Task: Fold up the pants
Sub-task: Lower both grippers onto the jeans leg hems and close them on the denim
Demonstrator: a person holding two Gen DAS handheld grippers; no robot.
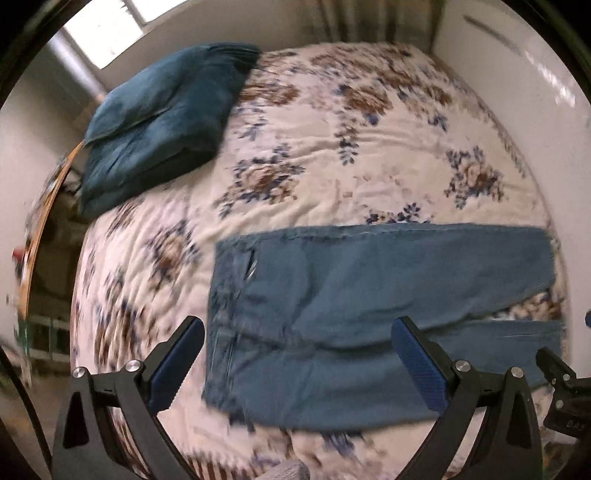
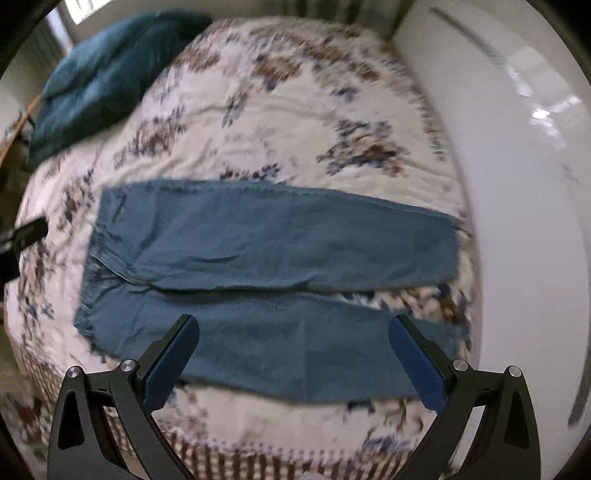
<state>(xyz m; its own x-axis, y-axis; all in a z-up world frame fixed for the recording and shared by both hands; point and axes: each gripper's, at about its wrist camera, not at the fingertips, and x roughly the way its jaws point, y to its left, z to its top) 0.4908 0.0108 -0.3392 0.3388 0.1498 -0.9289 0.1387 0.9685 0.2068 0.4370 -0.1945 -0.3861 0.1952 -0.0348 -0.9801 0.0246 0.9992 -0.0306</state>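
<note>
Blue pants (image 1: 332, 295) (image 2: 258, 251) lie flat on a floral bedspread (image 1: 314, 166) (image 2: 295, 122), waistband to the left and both legs stretched to the right, with a narrow gap between the legs near the hems. My left gripper (image 1: 299, 365) hovers open above the waist and near leg, nothing between its fingers. Over the near leg my right gripper (image 2: 295, 362) also stands open and holds nothing. The right gripper's tip shows at the right edge of the left wrist view (image 1: 561, 380); the left one shows at the left edge of the right wrist view (image 2: 22, 236).
A dark teal pillow (image 1: 162, 122) (image 2: 99, 74) lies at the far left of the bed. A glossy white wall (image 2: 524, 184) runs along the bed's right side. A window (image 1: 110, 26) is at the far left. The bed's near edge shows a checked border (image 2: 258, 458).
</note>
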